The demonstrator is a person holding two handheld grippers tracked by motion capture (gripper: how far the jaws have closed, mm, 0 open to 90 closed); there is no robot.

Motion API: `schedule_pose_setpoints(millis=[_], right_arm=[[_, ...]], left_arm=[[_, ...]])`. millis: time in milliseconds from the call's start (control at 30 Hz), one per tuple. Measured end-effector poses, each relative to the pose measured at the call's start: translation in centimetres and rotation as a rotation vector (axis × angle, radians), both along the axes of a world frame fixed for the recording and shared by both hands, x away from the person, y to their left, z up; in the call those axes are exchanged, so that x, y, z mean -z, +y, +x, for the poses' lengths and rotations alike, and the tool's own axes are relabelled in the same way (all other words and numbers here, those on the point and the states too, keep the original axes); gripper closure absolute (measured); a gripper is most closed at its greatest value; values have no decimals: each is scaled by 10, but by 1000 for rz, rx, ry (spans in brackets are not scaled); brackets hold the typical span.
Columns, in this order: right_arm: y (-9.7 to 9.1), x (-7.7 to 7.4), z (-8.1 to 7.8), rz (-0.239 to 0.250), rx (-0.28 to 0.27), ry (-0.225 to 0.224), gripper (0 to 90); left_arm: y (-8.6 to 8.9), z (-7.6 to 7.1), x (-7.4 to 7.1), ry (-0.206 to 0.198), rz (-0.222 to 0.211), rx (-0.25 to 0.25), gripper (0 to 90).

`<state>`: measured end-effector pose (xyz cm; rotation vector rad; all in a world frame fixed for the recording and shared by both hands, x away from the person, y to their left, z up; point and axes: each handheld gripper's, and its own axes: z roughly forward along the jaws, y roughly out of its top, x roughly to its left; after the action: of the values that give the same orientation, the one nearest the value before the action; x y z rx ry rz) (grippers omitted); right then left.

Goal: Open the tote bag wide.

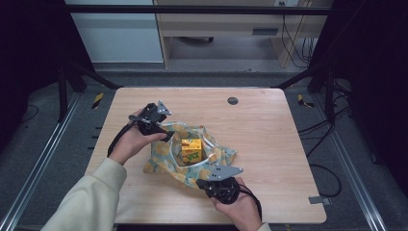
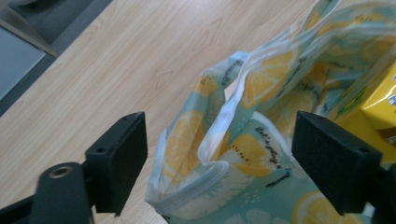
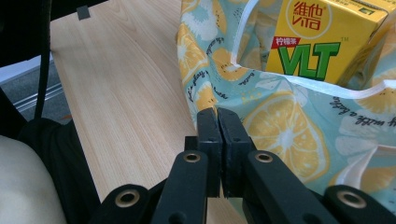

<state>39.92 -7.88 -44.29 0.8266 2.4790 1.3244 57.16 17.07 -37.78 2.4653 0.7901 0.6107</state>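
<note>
Pale wood table (image 1: 269, 125) stands inside a dark frame, with grey floor and cables around it. Near its middle lies a soft fabric bag (image 1: 166, 161) printed with lemon slices on light blue, trimmed in white. A yellow drink carton (image 1: 191, 149) marked VLT stands inside the bag's open mouth. The left gripper (image 1: 169, 136) is held at the bag's far-left edge with its fingers spread wide apart; in the left gripper view a folded white-trimmed rim of the bag (image 2: 219, 135) rises between the two fingers, touching neither, and the carton (image 2: 373, 102) sits just beyond the right-hand finger. The right gripper (image 1: 204, 184) is at the bag's near edge with its fingers pressed together; in the right gripper view (image 3: 218, 116) their tips meet right at the cloth's edge, and whether any fabric is pinched between them cannot be told. The carton (image 3: 322, 39) stands just past those fingertips, behind the bag's front rim. Judging the risks: if the left fingers close slightly off the limp rim, they could catch nothing, or grab both layers and shut the mouth. If the right fingers hold no cloth, pulling could slide the whole bag, and a tug on either side could tip the upright carton over.
</note>
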Motion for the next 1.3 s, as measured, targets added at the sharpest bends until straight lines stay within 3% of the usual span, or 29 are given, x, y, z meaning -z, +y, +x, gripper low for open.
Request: schedule_pose_setpoints(millis=[167, 300, 467, 533, 567, 600, 667, 867, 967, 1000, 1300], right_arm=[[0, 2, 0, -2, 4, 7, 885], [-2, 3, 1, -4, 11, 5, 884], [-3, 4, 2, -7, 16, 10, 884], [-4, 4, 2, -7, 18, 12, 883], [-4, 4, 2, -6, 21, 13, 883], [-4, 4, 2, -7, 23, 12, 883], [-4, 4, 2, -9, 25, 11, 883], [-5, 5, 2, -22, 39, 6, 882], [-6, 6, 1, -29, 49, 12, 880], [-6, 7, 0, -30, 49, 8, 880], [-8, 9, 0, -45, 61, 13, 870]], left_arm=[[-1, 0, 11, 19, 53, -2, 464], [3, -1, 15, 22, 42, -9, 714], [12, -3, 18, 33, 25, -11, 856], [14, -5, 16, 28, 14, -10, 865], [18, -9, 12, 14, -27, -12, 875], [18, -9, 12, 14, -27, -12, 877], [23, -15, 5, -4, -80, -16, 879], [38, -44, -24, -72, -171, 19, 885], [45, -57, -32, -81, -207, 41, 885], [50, -66, -33, -79, -222, 51, 886], [68, -94, -18, -55, -242, 75, 886]])
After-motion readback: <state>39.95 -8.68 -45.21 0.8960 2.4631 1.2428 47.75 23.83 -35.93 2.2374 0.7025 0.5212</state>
